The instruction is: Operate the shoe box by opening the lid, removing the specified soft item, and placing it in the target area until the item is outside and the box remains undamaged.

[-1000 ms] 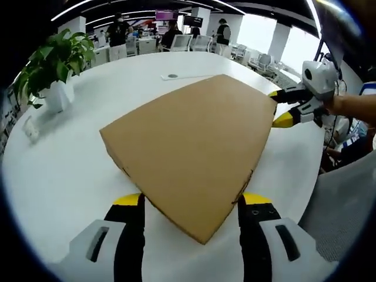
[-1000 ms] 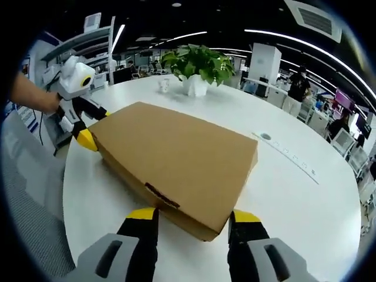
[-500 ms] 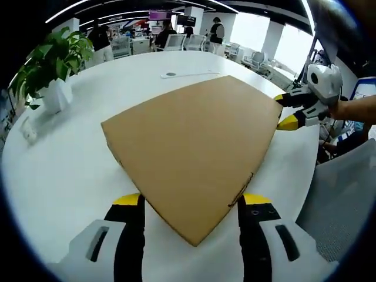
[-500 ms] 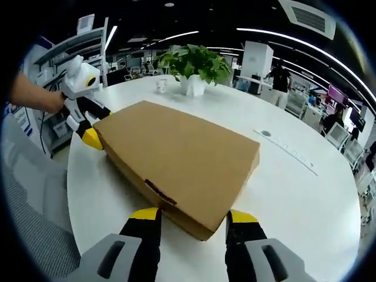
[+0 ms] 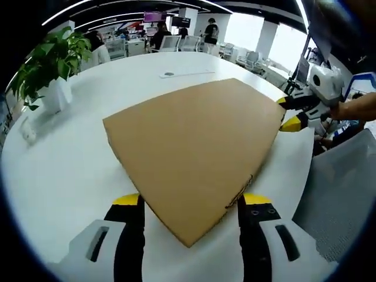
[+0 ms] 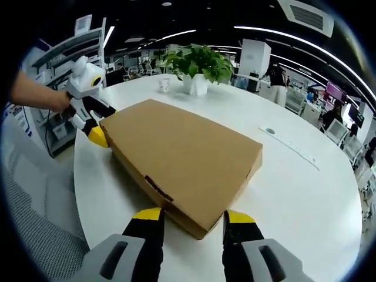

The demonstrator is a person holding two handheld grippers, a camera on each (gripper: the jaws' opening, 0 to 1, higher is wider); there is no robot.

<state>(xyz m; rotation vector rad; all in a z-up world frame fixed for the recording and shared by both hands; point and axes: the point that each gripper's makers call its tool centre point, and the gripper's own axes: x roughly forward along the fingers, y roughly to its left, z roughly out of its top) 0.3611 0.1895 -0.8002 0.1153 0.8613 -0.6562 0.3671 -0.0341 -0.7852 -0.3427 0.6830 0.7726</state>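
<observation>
Shoe box (image 5: 194,150), lid closed, near bench (image 5: 64,170) edge; both grippers' fingers apart astride opposite corners. Advised: lift lid evenly, gently.

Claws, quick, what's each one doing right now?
Left claw: open, straddling a corner of the closed shoe box.
Right claw: open, straddling another corner.

Bare round white table (image 5: 70,170) surrounds the closed brown cardboard shoe box (image 5: 191,141); a leafy green potted plant (image 5: 50,64) stands well apart beyond it.
</observation>
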